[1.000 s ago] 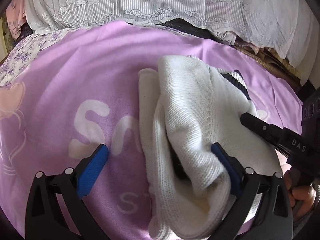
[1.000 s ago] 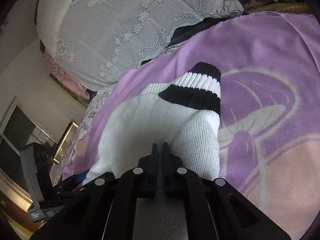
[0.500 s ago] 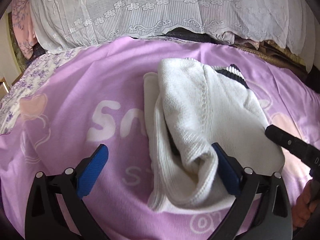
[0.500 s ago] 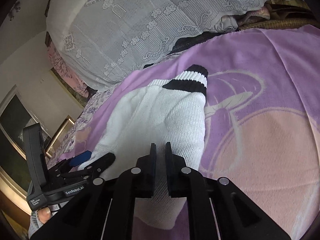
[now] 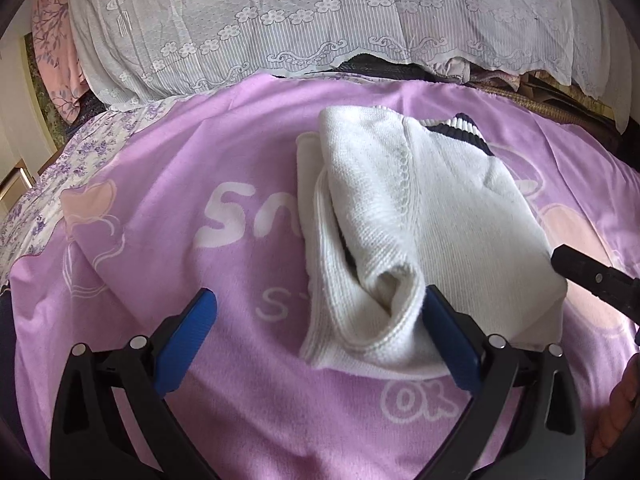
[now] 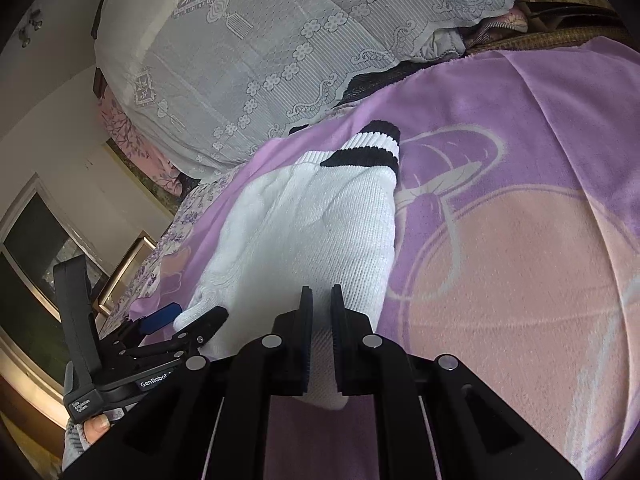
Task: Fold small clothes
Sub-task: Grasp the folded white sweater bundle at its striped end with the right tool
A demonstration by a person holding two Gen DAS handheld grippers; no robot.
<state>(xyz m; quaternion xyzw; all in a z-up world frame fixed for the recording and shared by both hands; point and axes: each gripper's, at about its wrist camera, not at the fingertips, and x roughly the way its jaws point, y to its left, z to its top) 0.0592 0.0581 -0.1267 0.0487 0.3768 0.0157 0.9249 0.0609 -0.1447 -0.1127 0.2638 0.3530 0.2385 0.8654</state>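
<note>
A white knit sweater (image 5: 420,216) with a black-and-white striped cuff (image 5: 460,126) lies folded on the purple blanket (image 5: 200,160). My left gripper (image 5: 316,320) is open and empty, its blue-padded jaws wide, just in front of the sweater's near edge. In the right wrist view the sweater (image 6: 312,232) and its cuff (image 6: 372,148) lie ahead. My right gripper (image 6: 319,300) is open by a narrow gap, holding nothing, just above the sweater's near corner. The right gripper's tip shows in the left wrist view (image 5: 592,276).
A white lace cover (image 5: 320,20) drapes over bedding behind the blanket. A floral sheet (image 5: 60,168) lies at the left edge. The left gripper body (image 6: 120,352) is at the lower left of the right wrist view. A pink figure (image 6: 520,280) is printed on the blanket.
My right gripper has opened slightly, let go of the sweater and pulled back. My left gripper has drawn back from the sweater, staying open. The sweater now rests on the blanket.
</note>
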